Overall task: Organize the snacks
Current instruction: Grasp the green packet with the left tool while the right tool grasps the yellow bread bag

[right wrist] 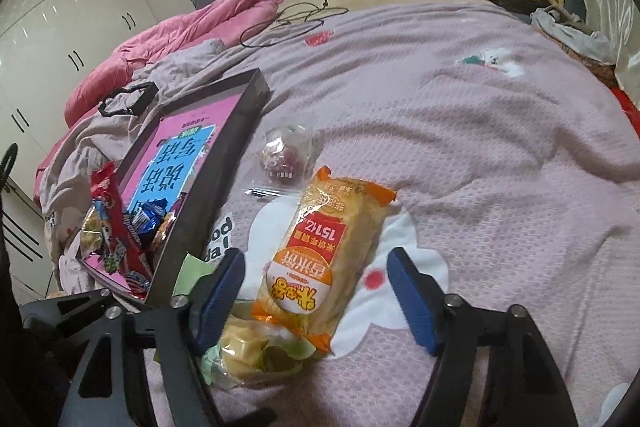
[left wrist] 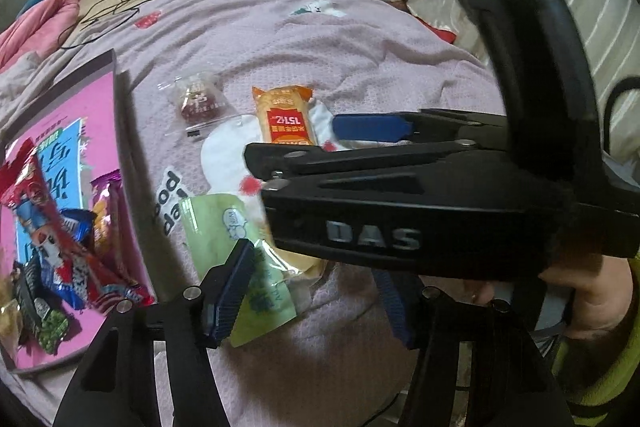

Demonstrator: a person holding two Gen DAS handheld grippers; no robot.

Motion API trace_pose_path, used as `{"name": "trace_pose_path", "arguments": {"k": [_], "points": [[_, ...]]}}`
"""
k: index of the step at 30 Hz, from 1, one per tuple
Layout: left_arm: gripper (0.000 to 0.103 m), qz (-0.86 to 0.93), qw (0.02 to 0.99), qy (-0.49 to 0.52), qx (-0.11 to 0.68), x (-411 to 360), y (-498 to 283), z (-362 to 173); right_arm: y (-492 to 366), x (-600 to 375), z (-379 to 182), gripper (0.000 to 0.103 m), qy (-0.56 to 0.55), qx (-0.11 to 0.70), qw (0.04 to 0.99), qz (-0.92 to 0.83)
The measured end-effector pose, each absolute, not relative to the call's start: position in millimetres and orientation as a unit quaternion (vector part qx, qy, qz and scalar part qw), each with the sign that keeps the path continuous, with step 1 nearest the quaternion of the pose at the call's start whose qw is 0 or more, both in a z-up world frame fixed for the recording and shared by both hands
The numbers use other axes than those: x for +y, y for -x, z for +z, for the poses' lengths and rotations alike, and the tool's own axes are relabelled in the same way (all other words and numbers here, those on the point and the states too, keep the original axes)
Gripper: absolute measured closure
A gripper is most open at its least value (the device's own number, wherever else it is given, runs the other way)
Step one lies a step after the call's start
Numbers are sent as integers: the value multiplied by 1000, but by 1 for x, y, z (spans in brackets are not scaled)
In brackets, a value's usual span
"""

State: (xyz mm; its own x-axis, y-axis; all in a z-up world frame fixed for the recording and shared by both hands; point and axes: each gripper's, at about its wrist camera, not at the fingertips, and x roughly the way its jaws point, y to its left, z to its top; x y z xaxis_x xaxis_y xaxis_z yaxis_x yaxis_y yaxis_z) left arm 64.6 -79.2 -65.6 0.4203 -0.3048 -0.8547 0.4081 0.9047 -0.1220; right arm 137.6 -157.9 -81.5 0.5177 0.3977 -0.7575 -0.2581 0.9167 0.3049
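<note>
Right wrist view is filled by the orange rice cracker packet (right wrist: 328,259), which lies flat on the lilac bedspread (right wrist: 480,155) between the spread fingers of the right gripper (right wrist: 316,303); the blue pads are not seen to press on it. Its near end rests over a green-and-clear pastry bag (right wrist: 248,347). In the left wrist view, this green bag (left wrist: 240,267) is seen between the parted fingers of the left gripper (left wrist: 316,291), whose far pad is partly hidden, so contact cannot be told. A small clear pouch of red sweets (right wrist: 286,155) lies farther off, beside the pink snack tray (right wrist: 248,131), where other packets are already collected. The orange packet is judged light, crinkly and slippery, with brittle contents. It is best taken across its narrow middle, with gentle pressure only.
</note>
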Motion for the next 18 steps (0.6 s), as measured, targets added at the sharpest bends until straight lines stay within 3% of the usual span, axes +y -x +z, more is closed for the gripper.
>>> {"name": "trace_pose_path", "arguments": {"k": [6, 8, 14, 18], "points": [[43, -213, 840, -60, 495, -83, -70, -69, -148, -156, -96, 51, -85, 465, 861, 190], [45, -212, 840, -62, 495, -84, -72, -70, -148, -159, -97, 60, -88, 462, 861, 192], [49, -213, 839, -70, 496, -87, -78, -72, -150, -176, -96, 64, -134, 453, 859, 199], [59, -211, 838, -65, 500, -87, -87, -74, -147, -189, -90, 64, -150, 441, 865, 189]]}}
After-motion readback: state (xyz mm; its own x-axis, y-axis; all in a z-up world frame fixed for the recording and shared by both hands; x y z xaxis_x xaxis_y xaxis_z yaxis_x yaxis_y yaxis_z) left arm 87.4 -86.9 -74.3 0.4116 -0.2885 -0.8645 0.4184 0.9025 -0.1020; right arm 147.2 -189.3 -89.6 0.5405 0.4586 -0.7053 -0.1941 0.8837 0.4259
